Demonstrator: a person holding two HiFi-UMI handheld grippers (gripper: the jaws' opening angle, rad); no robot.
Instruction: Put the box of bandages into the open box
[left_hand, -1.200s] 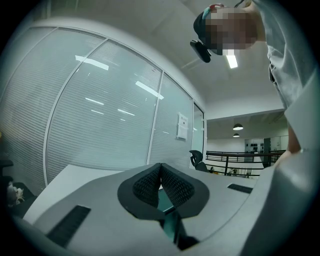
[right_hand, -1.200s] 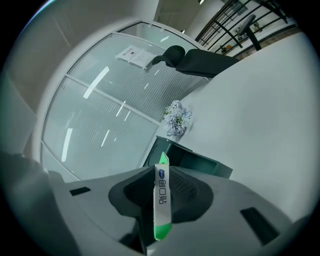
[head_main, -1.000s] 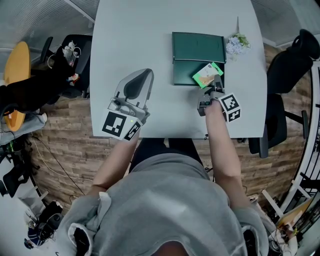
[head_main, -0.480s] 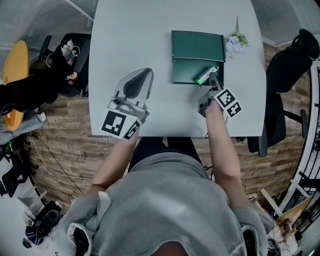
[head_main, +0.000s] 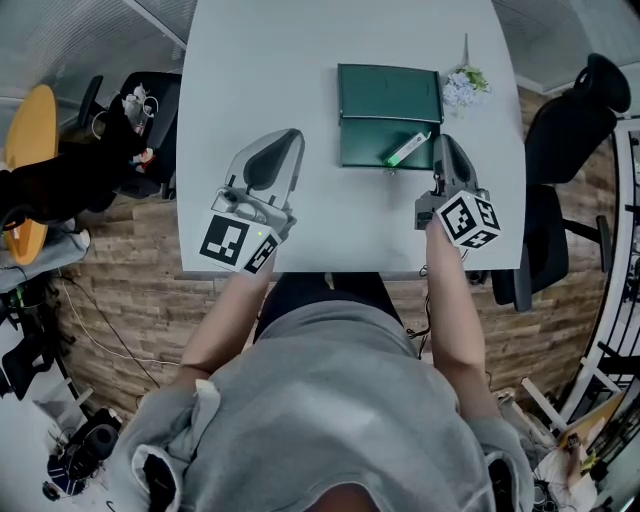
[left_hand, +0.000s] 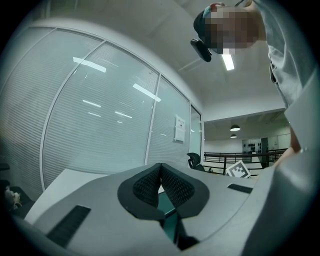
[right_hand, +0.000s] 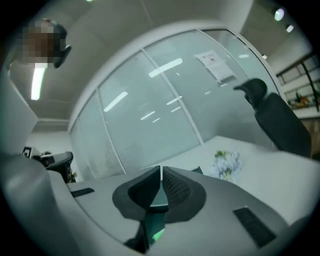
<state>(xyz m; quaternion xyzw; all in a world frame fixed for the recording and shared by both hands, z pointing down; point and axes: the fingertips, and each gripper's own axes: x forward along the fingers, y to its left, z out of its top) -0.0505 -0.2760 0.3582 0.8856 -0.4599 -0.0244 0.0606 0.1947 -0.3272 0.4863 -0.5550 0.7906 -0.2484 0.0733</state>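
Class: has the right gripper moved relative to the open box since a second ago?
Yes. The right gripper has shifted right, from the open box's front right corner to beside its right edge, jaws shut and empty.

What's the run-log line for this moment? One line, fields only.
bandage box: lying in open box, right side | right gripper: shut, empty, beside open box | left gripper: shut, empty

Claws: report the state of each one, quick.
Left claw: closed, holding nothing.
Right claw: closed, holding nothing; the box of bandages rests in the open box.
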